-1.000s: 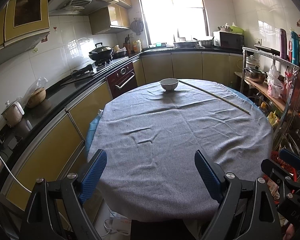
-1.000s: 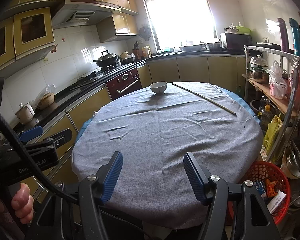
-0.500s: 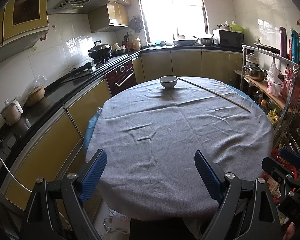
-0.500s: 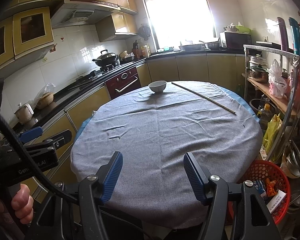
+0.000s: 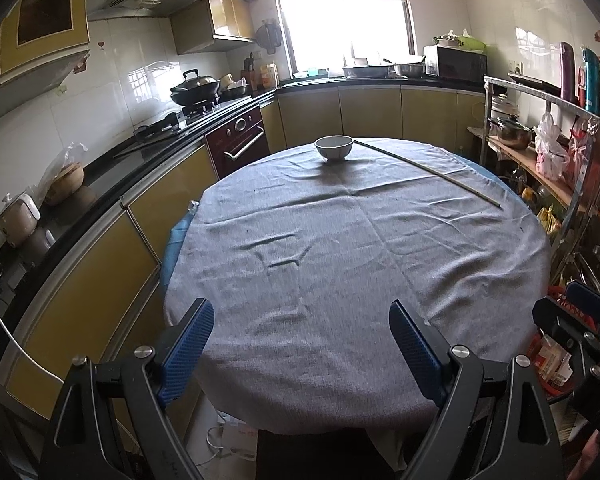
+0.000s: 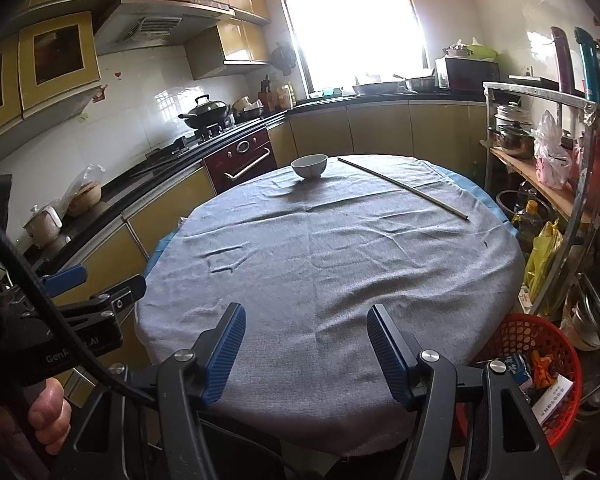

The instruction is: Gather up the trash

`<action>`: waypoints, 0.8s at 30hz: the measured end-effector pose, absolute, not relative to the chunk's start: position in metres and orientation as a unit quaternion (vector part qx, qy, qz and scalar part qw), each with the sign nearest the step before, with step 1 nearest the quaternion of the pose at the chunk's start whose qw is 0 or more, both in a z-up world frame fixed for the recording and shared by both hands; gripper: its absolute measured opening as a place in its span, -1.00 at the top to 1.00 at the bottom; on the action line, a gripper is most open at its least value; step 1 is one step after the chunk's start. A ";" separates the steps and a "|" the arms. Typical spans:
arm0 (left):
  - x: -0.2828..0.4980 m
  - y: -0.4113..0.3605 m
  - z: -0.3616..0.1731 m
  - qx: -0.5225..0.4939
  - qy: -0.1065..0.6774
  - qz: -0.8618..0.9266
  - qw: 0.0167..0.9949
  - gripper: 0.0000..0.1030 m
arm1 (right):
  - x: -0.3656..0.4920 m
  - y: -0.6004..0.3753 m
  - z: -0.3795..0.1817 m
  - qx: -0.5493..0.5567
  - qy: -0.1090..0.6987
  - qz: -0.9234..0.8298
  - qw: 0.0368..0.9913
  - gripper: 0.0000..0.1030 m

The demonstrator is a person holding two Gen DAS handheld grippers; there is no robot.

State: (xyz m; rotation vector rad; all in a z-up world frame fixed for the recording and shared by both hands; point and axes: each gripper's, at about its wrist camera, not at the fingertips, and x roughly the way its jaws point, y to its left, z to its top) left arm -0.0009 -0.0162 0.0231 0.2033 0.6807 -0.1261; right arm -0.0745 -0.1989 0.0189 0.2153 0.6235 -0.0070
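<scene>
Right wrist view: right tool and left tool both gape empty at the near worktop edge. Thin stick lies far across, beside the bowl; probably light, stiff, rolls easily. Grip mid-length.

Ahead of both tongs the grey tablecloth lies bare and open. Only at its far edge stand a white bowl and a long thin stick. Right of the right tongs, a red basket and a crowded metal rack close off that side.
</scene>
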 end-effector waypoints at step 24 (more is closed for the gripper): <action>0.011 -0.009 0.004 0.089 0.359 -0.060 0.927 -0.74 | -0.061 -0.189 0.005 0.094 0.335 0.002 0.938 -0.30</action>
